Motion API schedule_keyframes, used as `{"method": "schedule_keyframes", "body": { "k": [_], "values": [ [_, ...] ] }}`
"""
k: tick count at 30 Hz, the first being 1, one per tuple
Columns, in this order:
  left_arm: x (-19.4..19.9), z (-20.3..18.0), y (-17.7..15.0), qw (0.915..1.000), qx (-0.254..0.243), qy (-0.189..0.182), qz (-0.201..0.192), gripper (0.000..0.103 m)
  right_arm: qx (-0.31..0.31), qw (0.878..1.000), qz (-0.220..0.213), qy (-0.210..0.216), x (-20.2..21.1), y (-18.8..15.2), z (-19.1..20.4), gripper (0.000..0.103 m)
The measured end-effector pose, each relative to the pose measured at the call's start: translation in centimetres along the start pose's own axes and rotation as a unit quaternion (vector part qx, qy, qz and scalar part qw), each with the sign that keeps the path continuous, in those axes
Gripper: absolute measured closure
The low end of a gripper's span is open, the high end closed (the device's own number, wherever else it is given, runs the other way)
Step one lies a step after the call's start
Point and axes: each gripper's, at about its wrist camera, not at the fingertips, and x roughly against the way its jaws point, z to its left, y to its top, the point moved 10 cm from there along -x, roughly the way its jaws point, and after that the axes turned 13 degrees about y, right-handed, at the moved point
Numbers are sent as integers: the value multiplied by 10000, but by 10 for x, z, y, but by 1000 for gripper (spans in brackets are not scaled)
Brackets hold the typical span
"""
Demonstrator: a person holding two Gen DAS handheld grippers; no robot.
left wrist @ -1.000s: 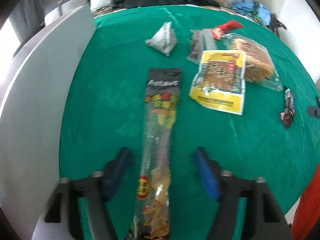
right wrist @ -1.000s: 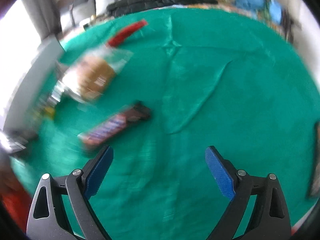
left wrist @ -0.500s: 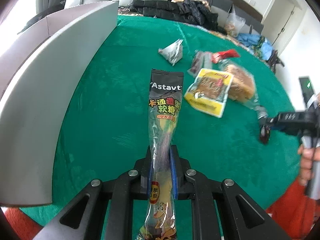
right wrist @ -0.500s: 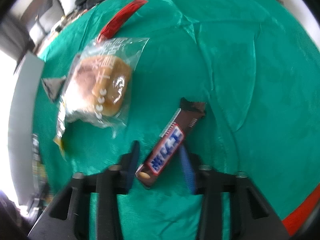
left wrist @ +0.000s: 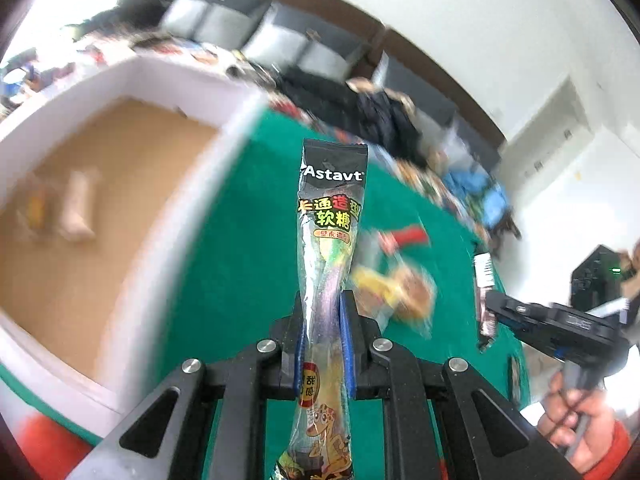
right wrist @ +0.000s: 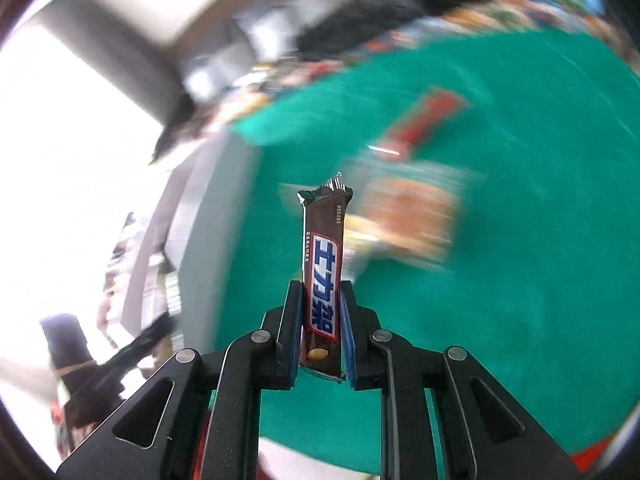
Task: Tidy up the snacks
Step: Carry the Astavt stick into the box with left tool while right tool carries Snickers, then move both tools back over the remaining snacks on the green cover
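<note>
While motion blur smears the green tablecloth [left wrist: 248,248], white-walled box [left wrist: 120,184] and loose snacks, the left gripper [left wrist: 323,344] clamps the gummy packet [left wrist: 330,240] and the right gripper [right wrist: 320,332] clamps the chocolate bar [right wrist: 322,264], both above the cloth.

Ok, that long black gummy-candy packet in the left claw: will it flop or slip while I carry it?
Probably floppy: the long black gummy-candy packet is thin film pinched narrow where the left claw grips it mid-length. It stands fairly straight now, so the contents may stiffen it. The glossy wrapper could slide; the pads look firmly shut on it.
</note>
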Motion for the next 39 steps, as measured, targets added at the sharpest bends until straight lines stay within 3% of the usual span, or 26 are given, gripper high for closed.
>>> {"method": "schedule_keyframes", "body": {
  "k": [3, 8, 10, 11, 12, 16, 19, 21, 23, 26, 27, 29, 33, 36, 37, 39],
  "values": [
    [17, 60, 40, 9968, 28, 757, -273, 89, 563, 9948, 301, 791, -44, 13, 99, 85],
    [17, 149, 66, 9822, 46, 1864, -226, 88, 1258, 9796, 762, 1372, -123, 6, 216, 85],
    [7, 181, 59, 9735, 76, 2287, -5, 59, 1337, 9746, 914, 1545, -156, 0, 241, 74],
    [5, 190, 54, 9710, 97, 2386, 71, 34, 1337, 9723, 1035, 1616, -177, -6, 249, 63],
    [4, 197, 47, 9680, 140, 2502, 94, 23, 1305, 9726, 1104, 1577, -188, -12, 246, 40],
    [23, 192, 24, 9732, 201, 2289, -113, 22, 1452, 9760, 977, 1294, -179, -33, 206, 38],
    [30, 154, 10, 9820, 31, 1872, -242, 21, 2250, 9709, 766, 295, -150, -54, 127, 38],
    [30, 106, 0, 9898, -277, 1374, -250, 21, 2666, 9600, 664, -547, -128, -68, 60, 38],
    [27, 50, -16, 9928, -740, 916, -220, 17, 2711, 9545, 563, -1110, -90, -86, -5, 38],
    [7, -22, -47, 9882, -1493, 354, -21, 3, 2492, 9537, 199, -1674, -24, -106, -72, 38],
    [-7, -45, -63, 9837, -1785, 218, 98, 3, 2413, 9525, 81, -1856, -9, -110, -87, 38],
    [-48, -71, -97, 9743, -2201, 239, 425, 3, 2213, 9497, -60, -2216, 19, -116, -119, 38],
    [-113, -75, -140, 9701, -2131, 600, 993, 12, 2099, 9436, -180, -2553, 41, -112, -146, 38],
    [-132, -65, -150, 9693, -2044, 914, 1014, 12, 1994, 9448, -307, -2583, 43, -102, -155, 36],
    [-131, -66, -151, 9687, -2119, 977, 853, 11, 1955, 9459, -331, -2570, 43, -101, -157, 34],
    [-131, -65, -156, 9625, -2321, 1158, 798, 11, 1918, 9484, -314, -2505, 40, -103, -159, 34]
  ]
}}
